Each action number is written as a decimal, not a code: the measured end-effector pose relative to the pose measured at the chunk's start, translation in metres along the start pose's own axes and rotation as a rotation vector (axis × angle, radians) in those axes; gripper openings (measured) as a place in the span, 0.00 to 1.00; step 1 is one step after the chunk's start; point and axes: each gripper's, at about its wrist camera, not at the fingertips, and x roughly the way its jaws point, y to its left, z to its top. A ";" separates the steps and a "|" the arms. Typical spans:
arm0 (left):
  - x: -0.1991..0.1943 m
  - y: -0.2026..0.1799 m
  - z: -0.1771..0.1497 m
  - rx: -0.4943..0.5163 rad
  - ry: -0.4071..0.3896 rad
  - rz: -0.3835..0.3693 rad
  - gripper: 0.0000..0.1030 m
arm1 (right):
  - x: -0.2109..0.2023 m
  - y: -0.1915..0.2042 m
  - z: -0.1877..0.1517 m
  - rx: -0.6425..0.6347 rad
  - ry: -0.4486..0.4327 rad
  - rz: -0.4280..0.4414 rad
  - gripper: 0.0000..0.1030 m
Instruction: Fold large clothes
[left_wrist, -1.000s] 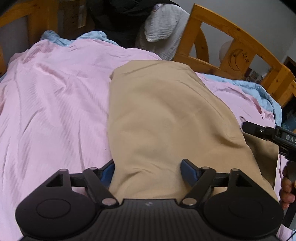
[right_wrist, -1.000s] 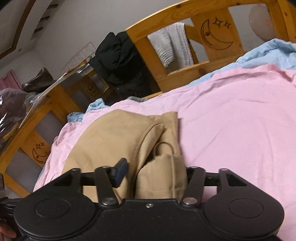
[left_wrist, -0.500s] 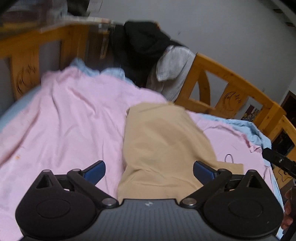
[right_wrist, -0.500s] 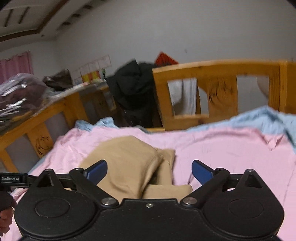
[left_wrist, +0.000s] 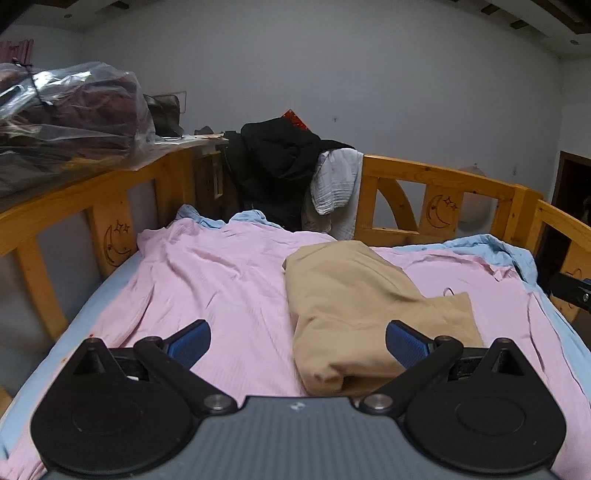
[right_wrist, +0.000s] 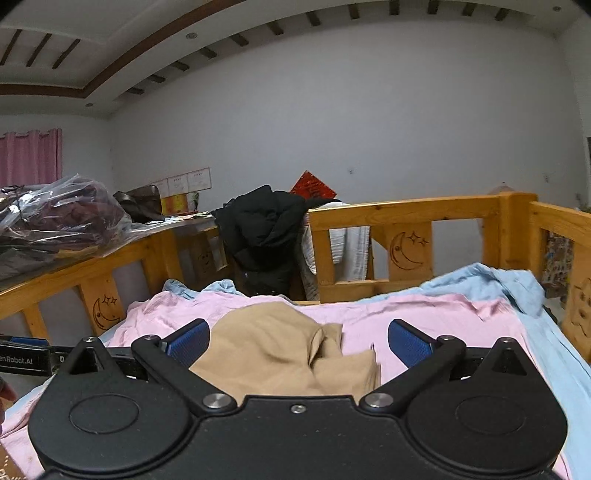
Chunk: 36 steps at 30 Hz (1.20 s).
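A tan garment (left_wrist: 354, 306) lies folded in a thick bundle on the pink sheet (left_wrist: 221, 280) of the bed; it also shows in the right wrist view (right_wrist: 280, 350). My left gripper (left_wrist: 297, 341) is open and empty, held back above the near end of the garment. My right gripper (right_wrist: 297, 341) is open and empty, also raised behind the garment. Nothing touches the cloth. A thin cord loop (left_wrist: 448, 291) lies on the garment's right flap.
A wooden bed rail (left_wrist: 443, 177) with moon carvings surrounds the bed. A black jacket (left_wrist: 273, 173) and a white cloth (left_wrist: 336, 184) hang over the far rail. A plastic bag of clothes (left_wrist: 62, 110) sits on a shelf at left. Blue sheet (left_wrist: 491, 251) bunches at right.
Both grippers let go of the tan garment, opened wide and drew back and up from it. The garment now lies folded on the bed.
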 end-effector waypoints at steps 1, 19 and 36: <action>-0.008 0.000 -0.006 0.007 -0.007 -0.003 0.99 | -0.009 0.002 -0.005 0.001 -0.004 -0.010 0.99; -0.033 -0.006 -0.083 0.012 0.016 -0.022 0.99 | -0.071 0.020 -0.092 -0.063 0.100 -0.101 0.99; -0.031 -0.002 -0.083 0.000 0.010 -0.005 0.99 | -0.065 0.017 -0.092 -0.042 0.112 -0.113 0.99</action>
